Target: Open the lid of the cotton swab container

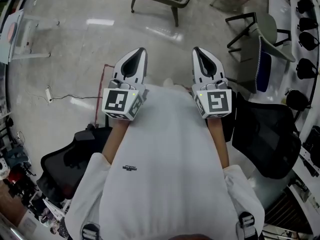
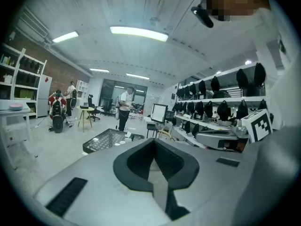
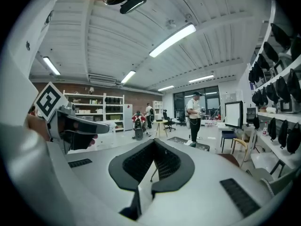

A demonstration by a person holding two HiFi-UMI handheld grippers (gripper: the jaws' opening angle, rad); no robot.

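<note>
Head view: left tongs (image 1: 140, 51) and right tongs (image 1: 196, 50) both closed, empty, just ahead of the white shirt (image 1: 170, 159). Cotton swab container in no view; locate it, then part the tongs before reaching

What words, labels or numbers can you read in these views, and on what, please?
No text is readable.
Print on the white shirt: too small to read.
On the left tool and right tool: square marker patterns only, no letters.
</note>
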